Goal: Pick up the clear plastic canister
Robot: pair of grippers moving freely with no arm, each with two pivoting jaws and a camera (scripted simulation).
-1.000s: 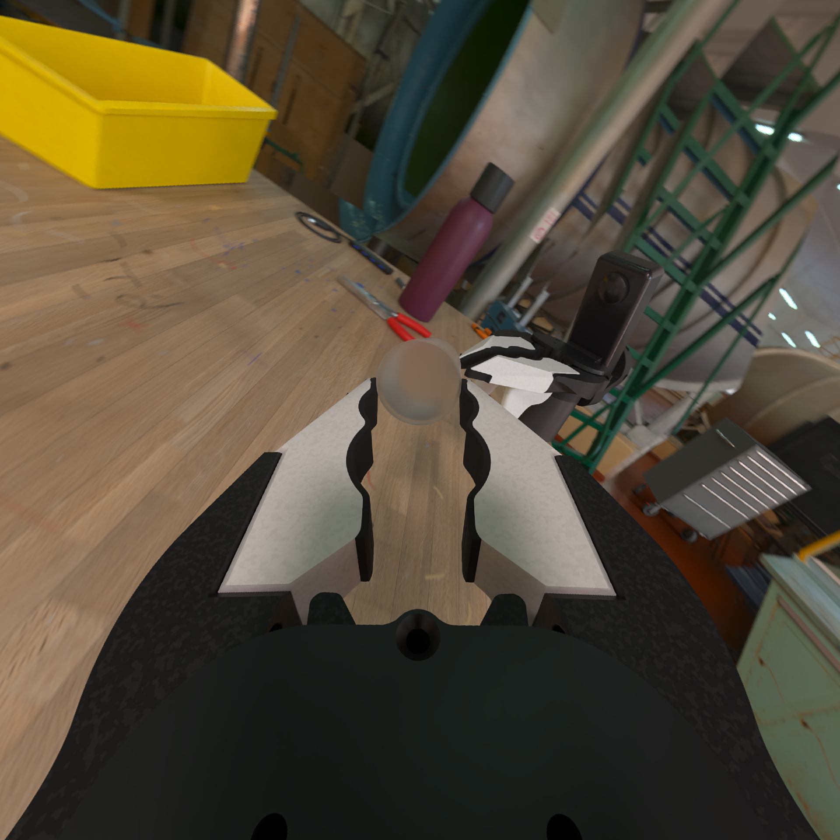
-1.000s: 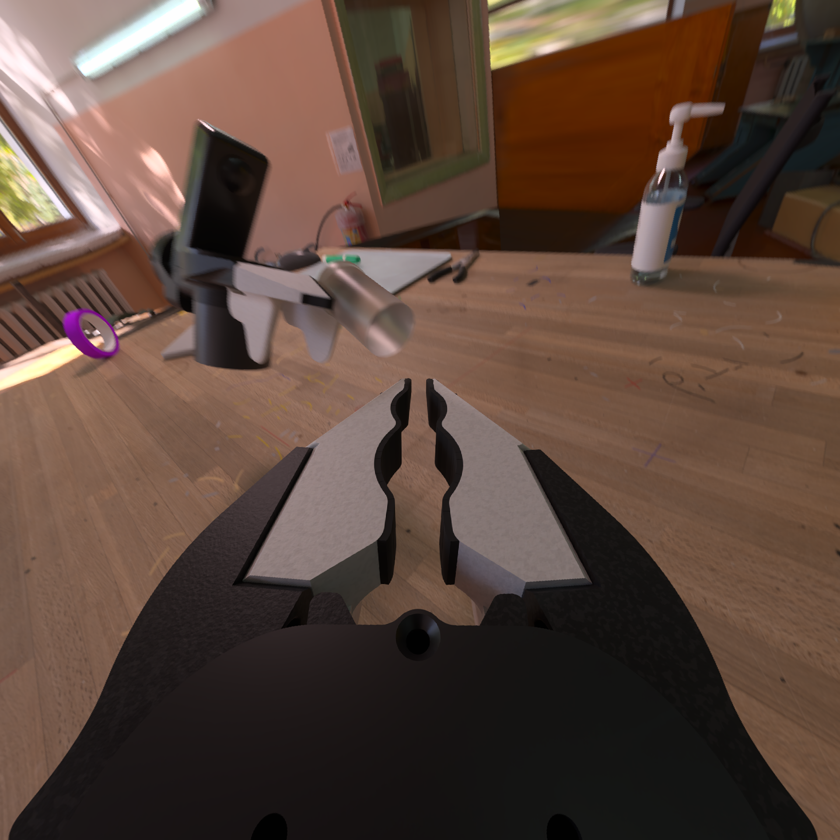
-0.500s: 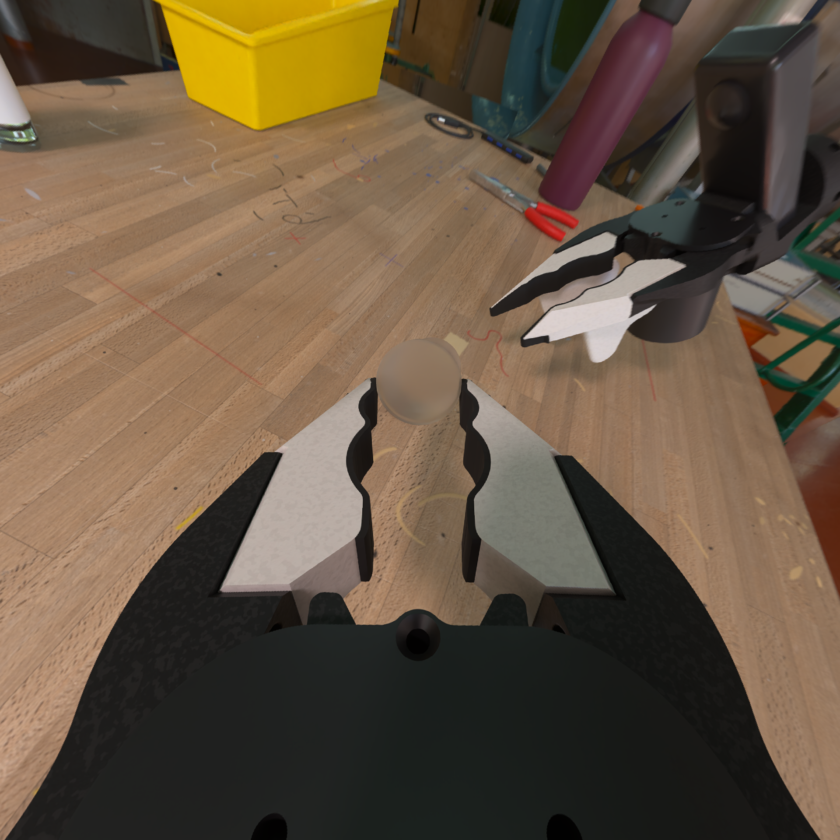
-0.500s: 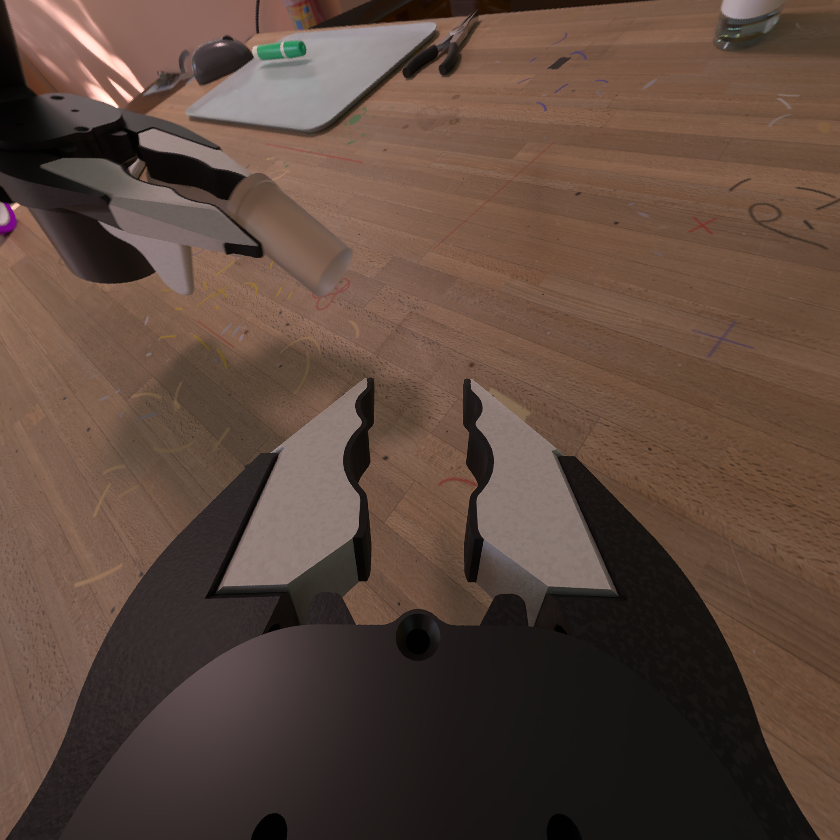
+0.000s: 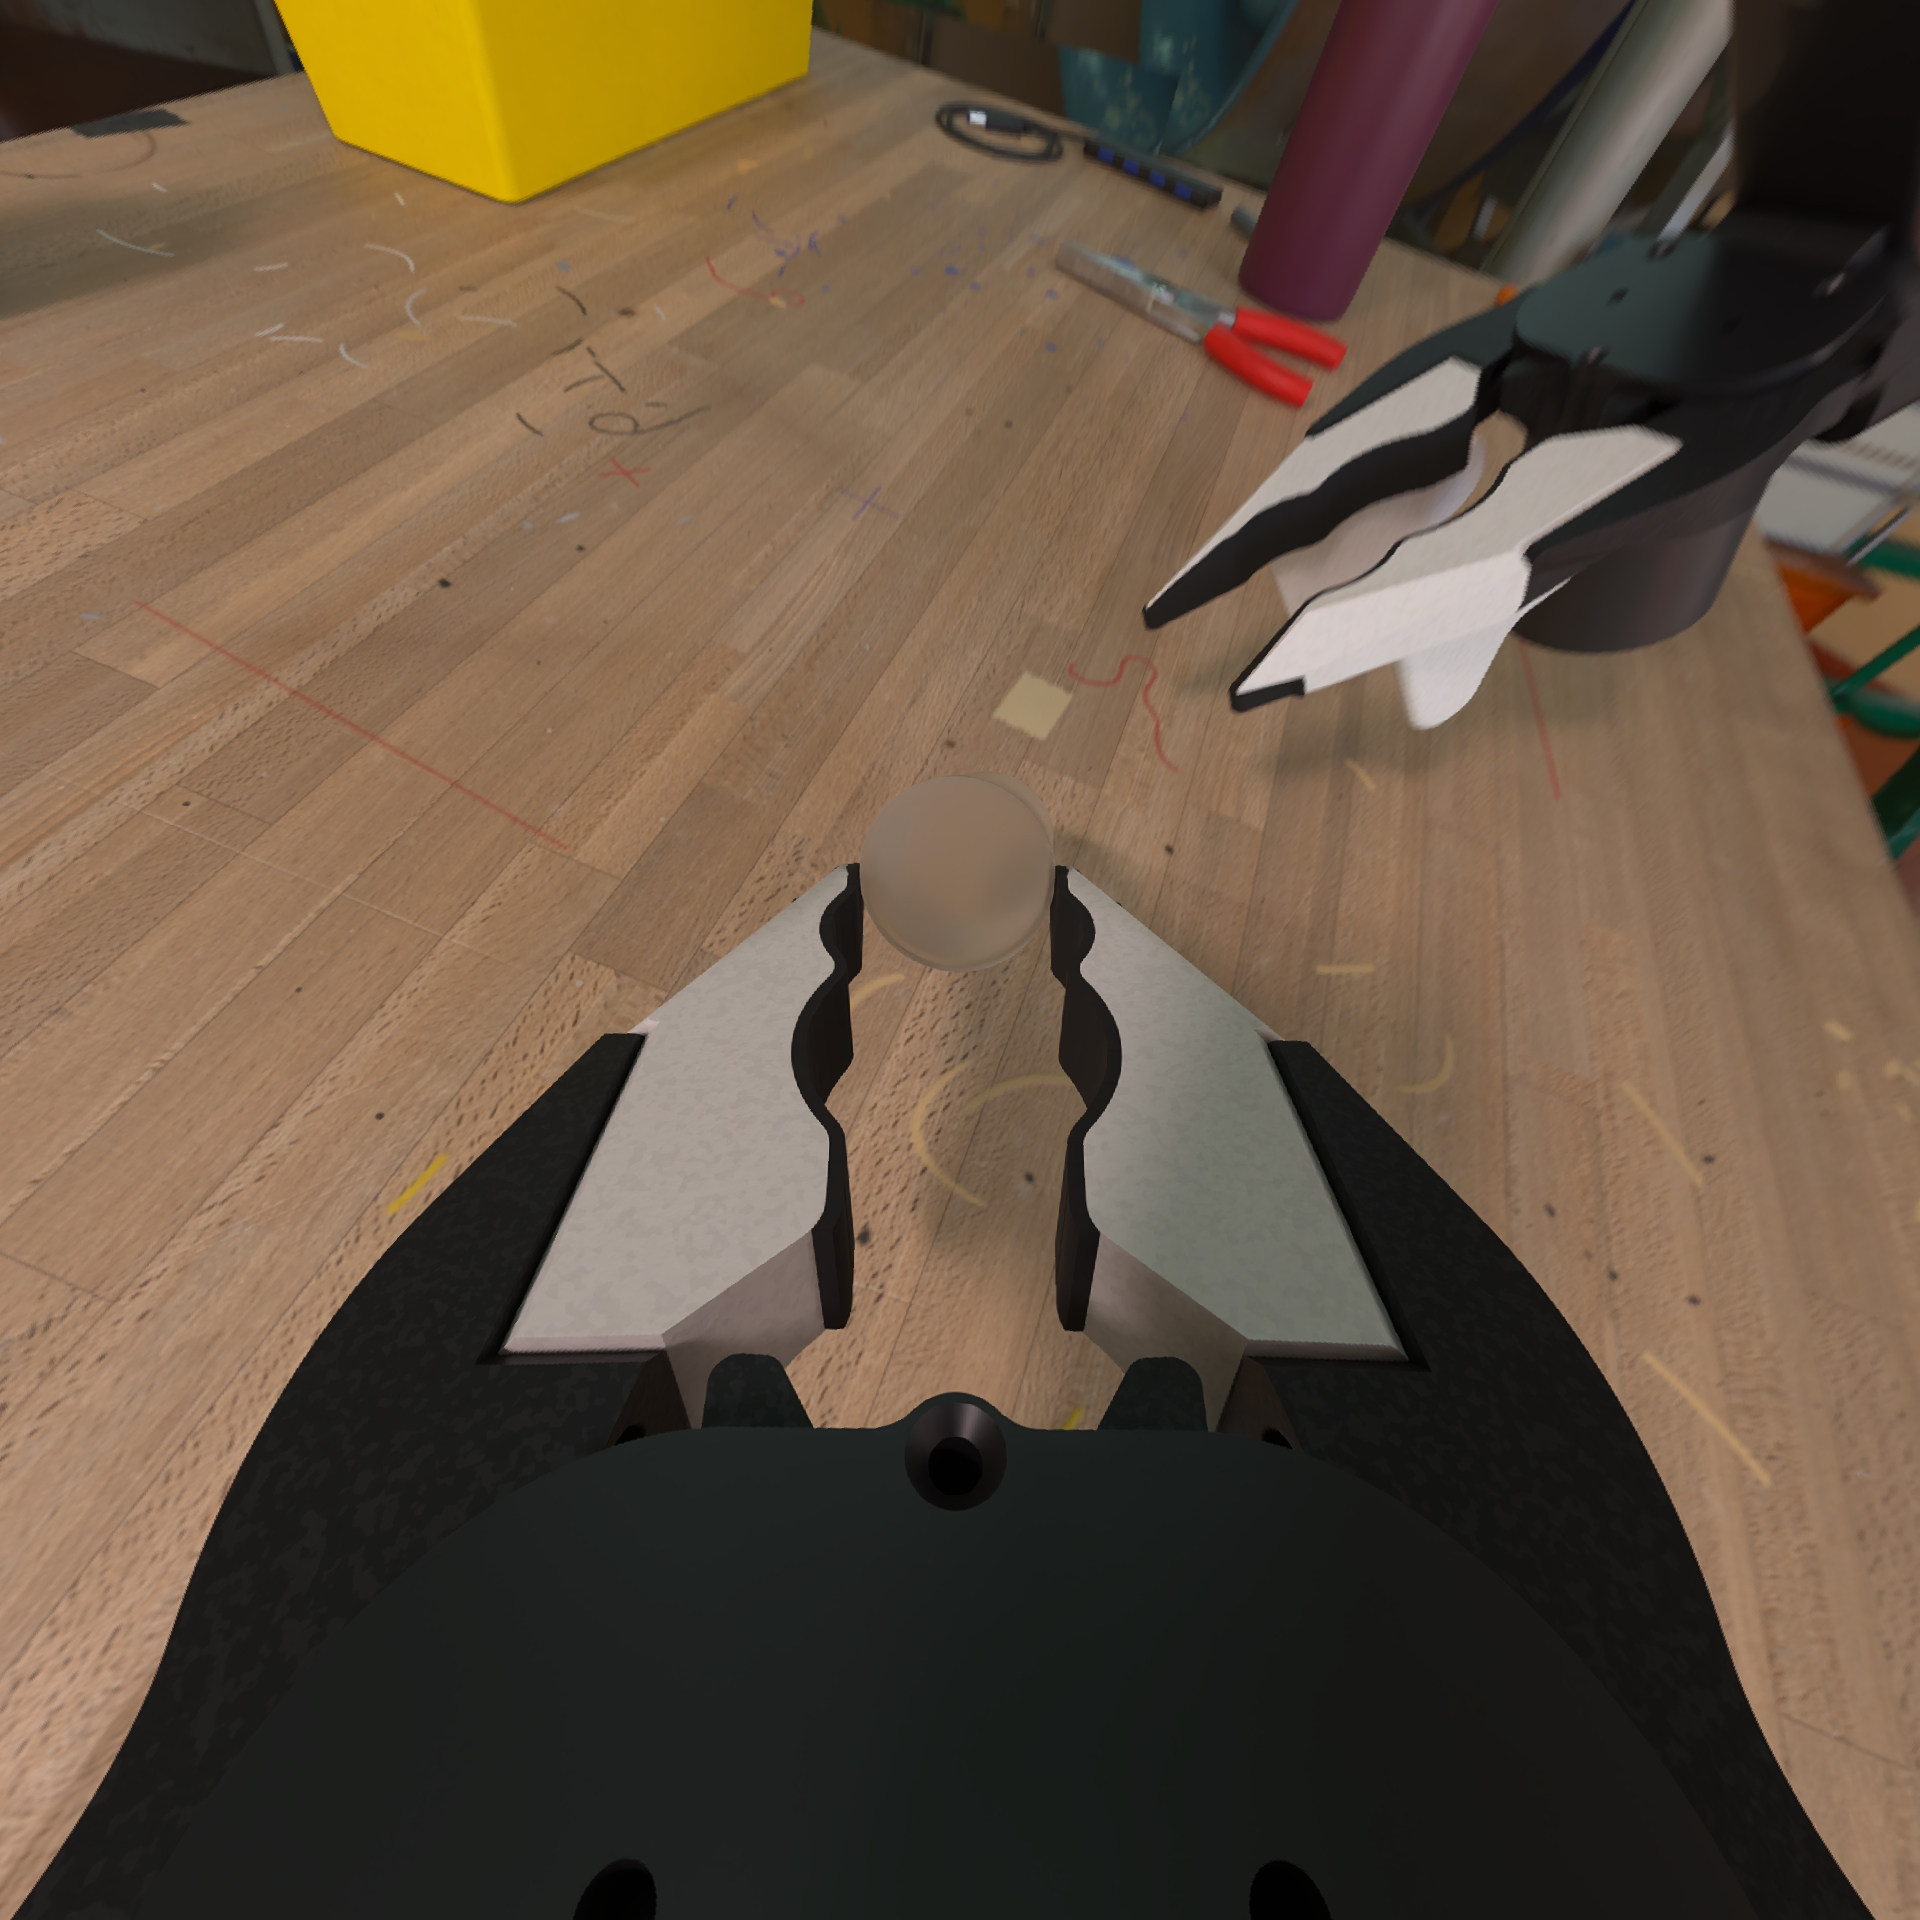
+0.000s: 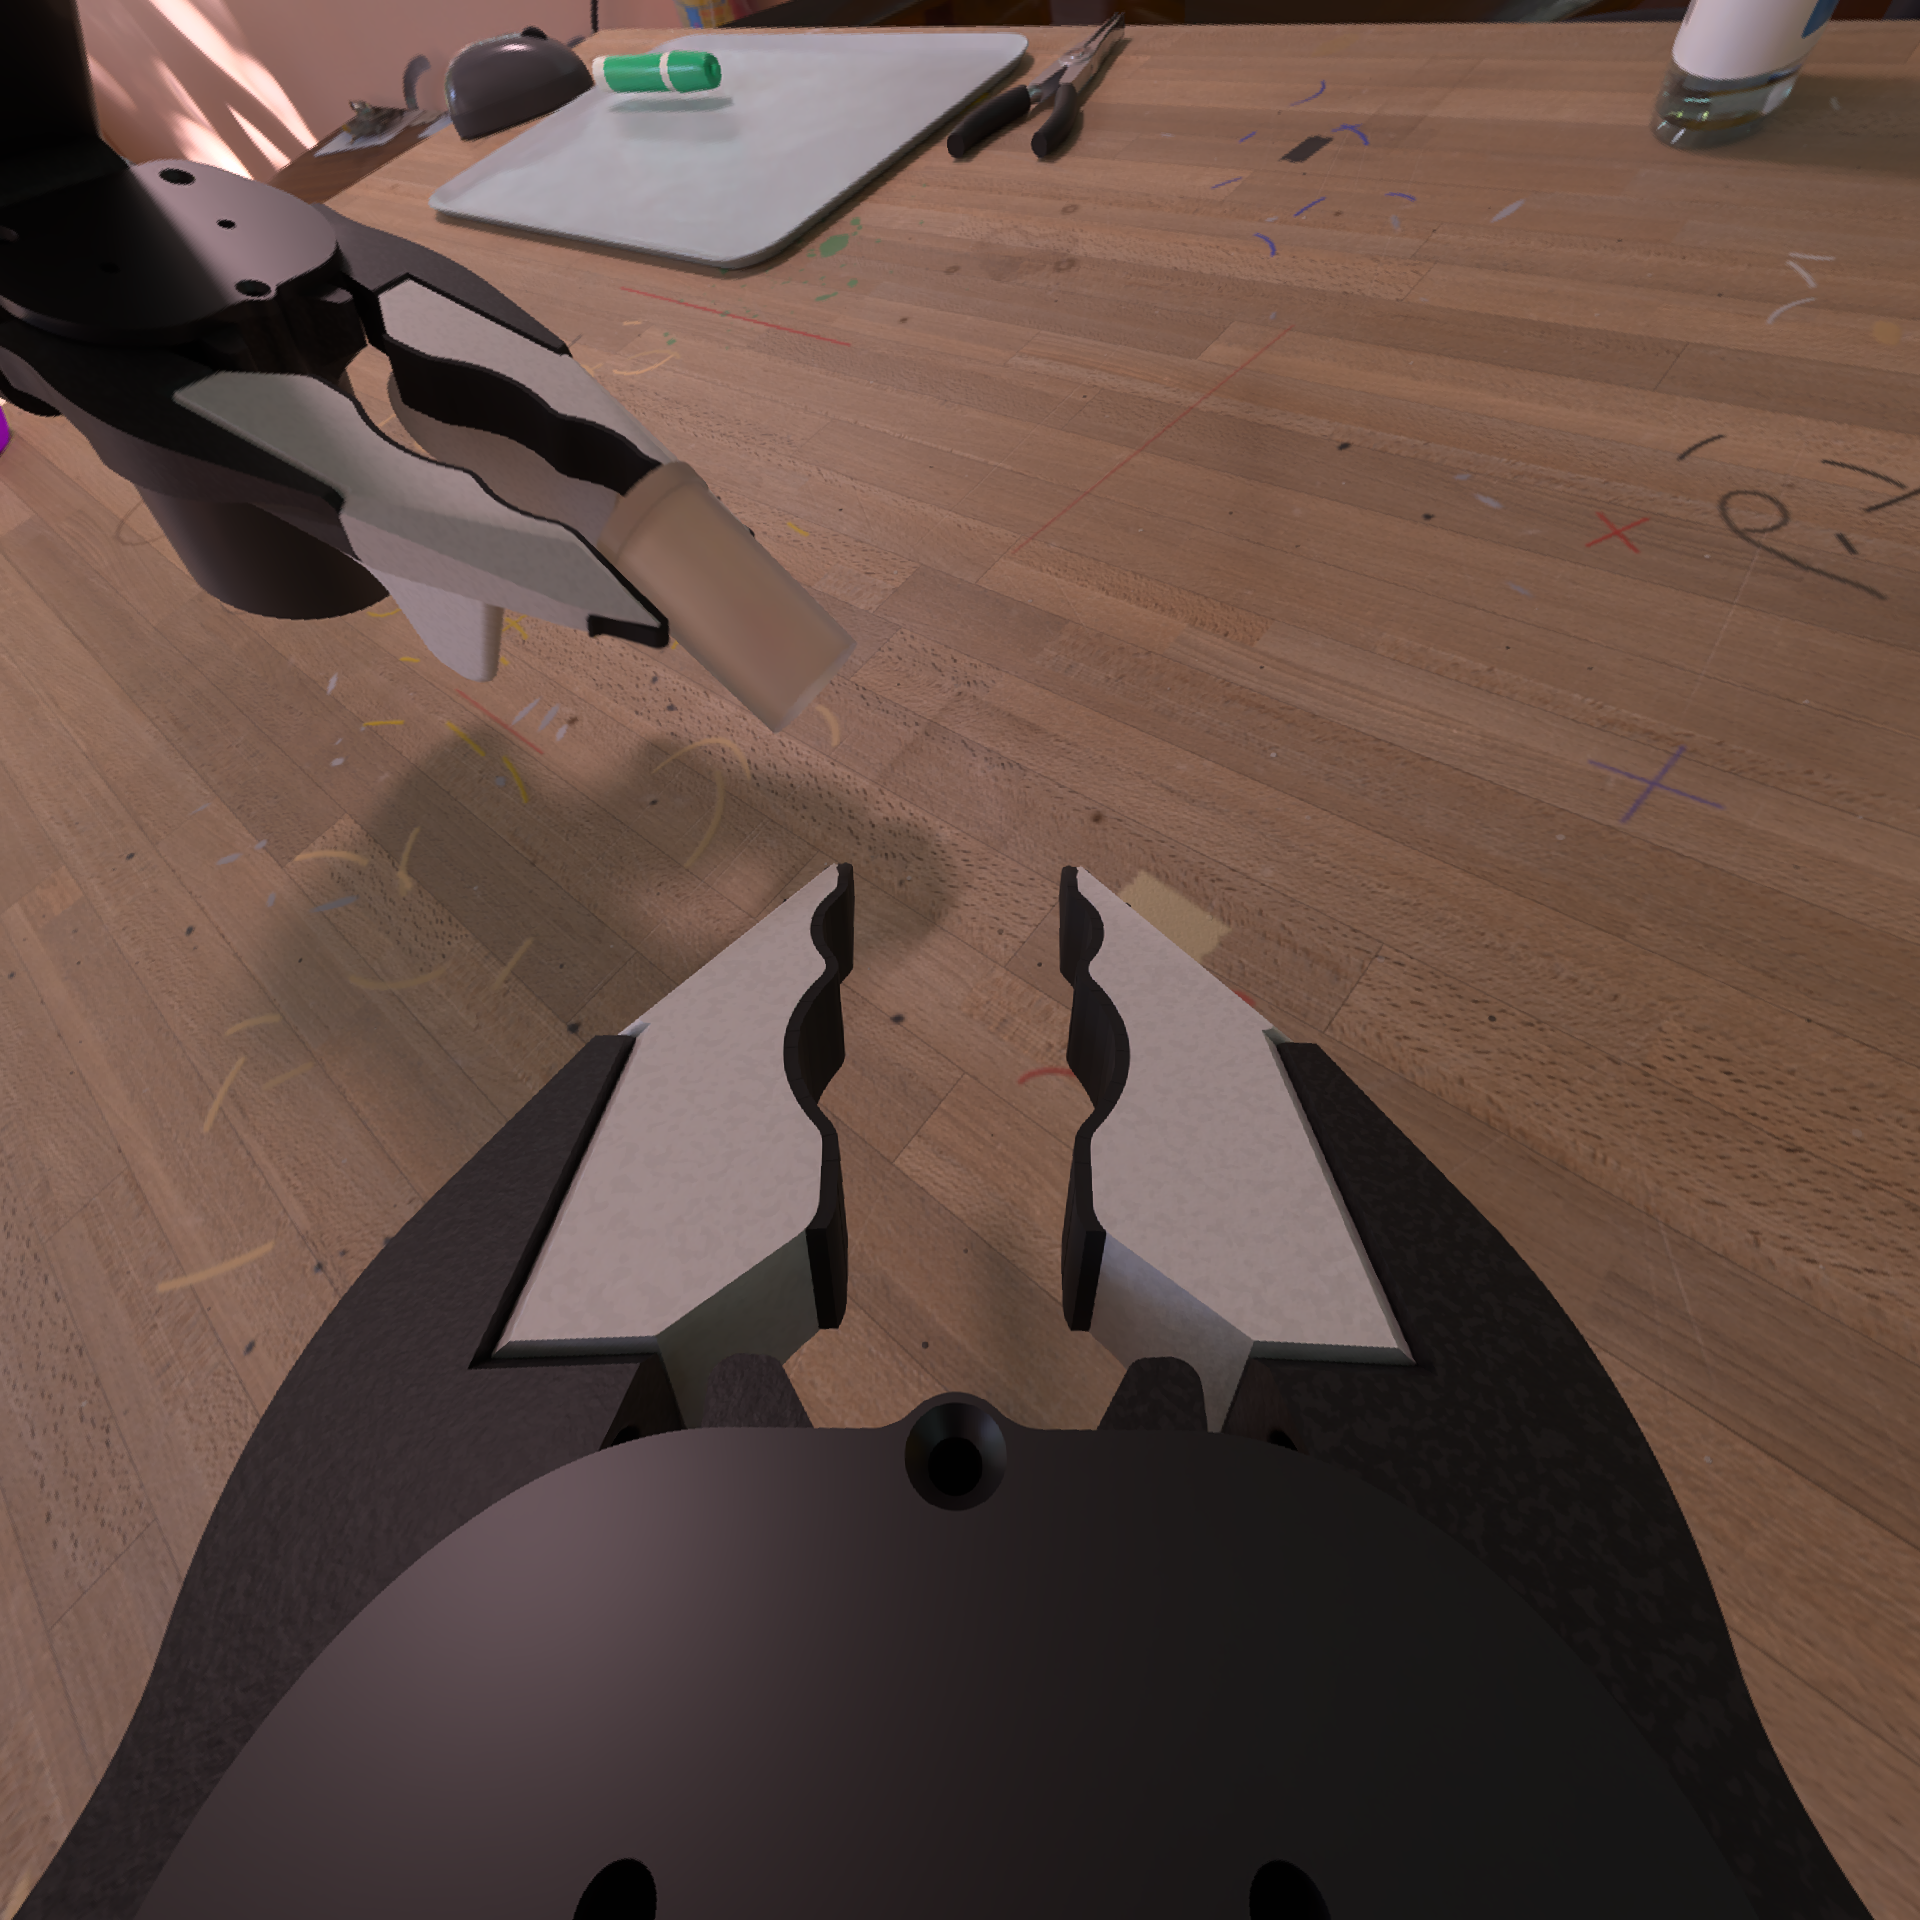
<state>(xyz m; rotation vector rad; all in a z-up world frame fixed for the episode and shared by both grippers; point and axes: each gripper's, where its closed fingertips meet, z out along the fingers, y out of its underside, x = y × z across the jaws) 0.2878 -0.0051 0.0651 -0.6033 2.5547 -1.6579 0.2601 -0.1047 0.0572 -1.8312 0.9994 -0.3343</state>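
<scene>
The clear plastic canister [image 5: 956, 871] is a small see-through cylinder held end-on between the tips of my left gripper [image 5: 956, 883], which is shut on it above the wooden table [image 5: 416, 644]. In the right wrist view the canister [image 6: 727, 592] sticks out forward and downward from the left gripper [image 6: 634, 561], clear of the tabletop, with its shadow below. My right gripper [image 6: 956, 894] is open and empty, low over the table, to the right of the canister. It also shows in the left wrist view [image 5: 1195, 655] at the right, jaws apart.
A yellow bin [image 5: 540, 83], a maroon bottle [image 5: 1351, 156], red-handled pliers [image 5: 1226, 332] and a black cable [image 5: 997, 130] lie at the far side. A grey tray [image 6: 727, 145] with a green marker [image 6: 657, 73], black pliers [image 6: 1039, 99] and a pump bottle [image 6: 1735, 73] lie beyond the right gripper.
Both grippers have tilted down toward the table and come lower. The right gripper has opened from nearly shut. The left gripper keeps its hold on the canister.
</scene>
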